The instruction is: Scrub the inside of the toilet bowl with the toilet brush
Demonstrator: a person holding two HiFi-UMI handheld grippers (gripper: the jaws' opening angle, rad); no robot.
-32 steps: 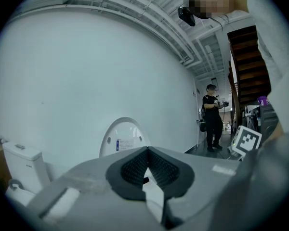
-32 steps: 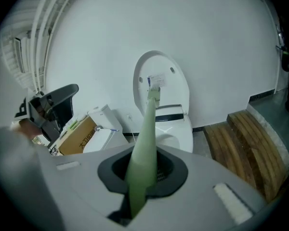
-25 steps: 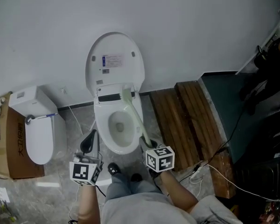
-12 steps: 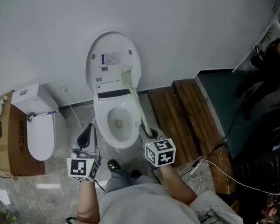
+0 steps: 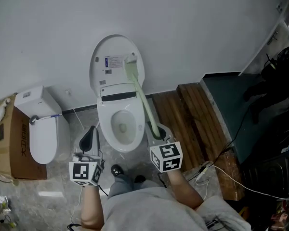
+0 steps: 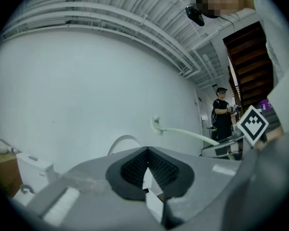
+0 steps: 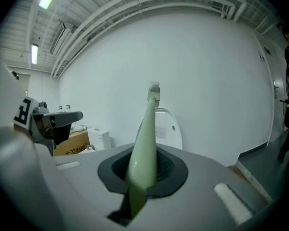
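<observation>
Toilet brush [image 5: 143, 105], in the head view, runs as a pale green rod from the right tongs [image 5: 156, 134] up and away from the person. Its bristle head [image 5: 130, 61] shows in front of the raised lid [image 5: 111, 49], clear of the toilet bowl [image 5: 105, 129] below. The left tongs [image 5: 90, 139] hang on the bowl's other side, apart from the brush, just above a dark shoe on the floor. A second white toilet [image 5: 41, 138] and a cardboard box [image 5: 12, 153] stand to the left, with wooden planks [image 5: 183, 114] to the right. In the left gripper view, the left tongs are clenched with their dark pads [image 6: 132, 170] meeting at the tips and nothing between them. The brush crosses the white wall beyond, reaching in from the right tongs at the right edge. In the right gripper view, the right tongs are clamped on the brush handle, which rises straight out from between the pads toward the lid.
</observation>
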